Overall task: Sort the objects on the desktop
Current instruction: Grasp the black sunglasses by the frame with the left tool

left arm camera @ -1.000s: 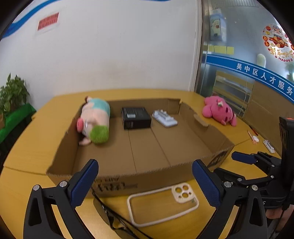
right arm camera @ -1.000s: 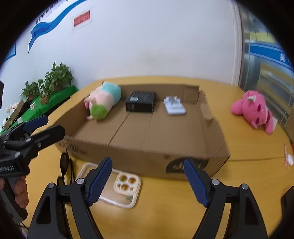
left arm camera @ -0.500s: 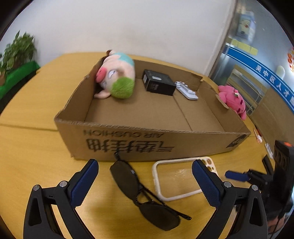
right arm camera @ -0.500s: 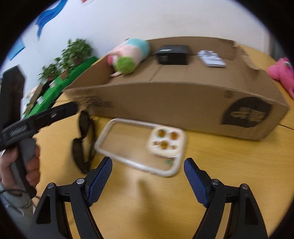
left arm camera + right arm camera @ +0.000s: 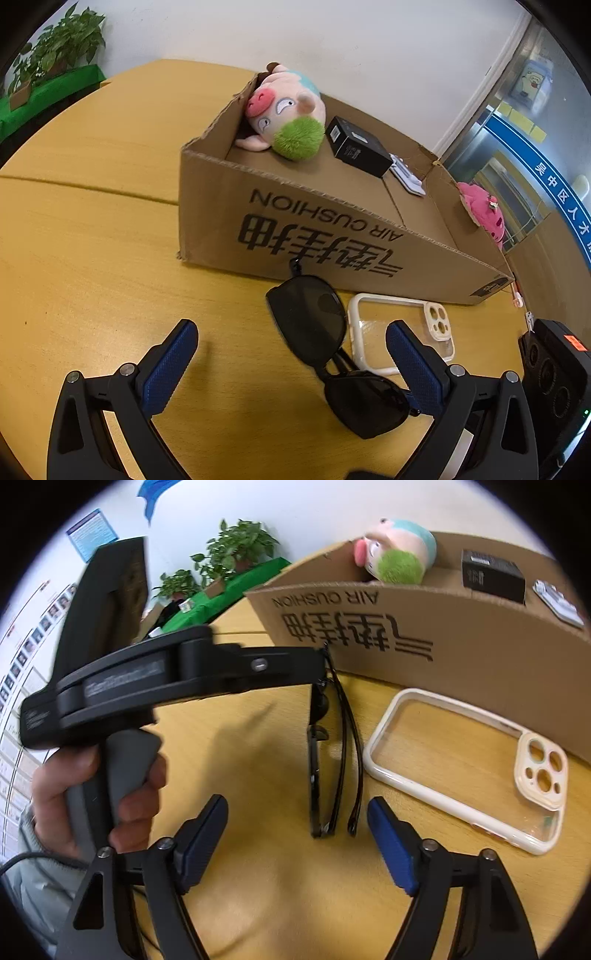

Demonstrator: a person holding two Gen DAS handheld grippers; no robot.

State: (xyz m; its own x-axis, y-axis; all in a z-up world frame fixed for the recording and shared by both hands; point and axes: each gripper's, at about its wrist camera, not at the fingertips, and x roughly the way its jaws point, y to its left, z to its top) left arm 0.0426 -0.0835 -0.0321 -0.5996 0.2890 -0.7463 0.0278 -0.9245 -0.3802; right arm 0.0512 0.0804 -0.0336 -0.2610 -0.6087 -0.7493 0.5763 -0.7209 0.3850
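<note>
Black sunglasses (image 5: 325,343) lie on the wooden table in front of a cardboard box (image 5: 332,236); they also show in the right wrist view (image 5: 325,760), seen edge-on. A clear phone case (image 5: 402,332) with a white rim lies beside them, also in the right wrist view (image 5: 469,764). My left gripper (image 5: 291,358) is open, low over the table, with the sunglasses between its fingers. My right gripper (image 5: 299,834) is open just short of the sunglasses' arm tips. The left gripper's body (image 5: 184,672) reaches over the sunglasses in the right wrist view.
The box holds a pig plush (image 5: 288,110), a black box (image 5: 358,146) and a white device (image 5: 406,177). A pink plush (image 5: 480,210) lies beyond the box's right end. Potted plants (image 5: 236,550) stand at the far left.
Both grippers have dropped and moved in towards the sunglasses, which now lie between the left gripper's fingers. The right gripper swung left from the phone case to face the sunglasses.
</note>
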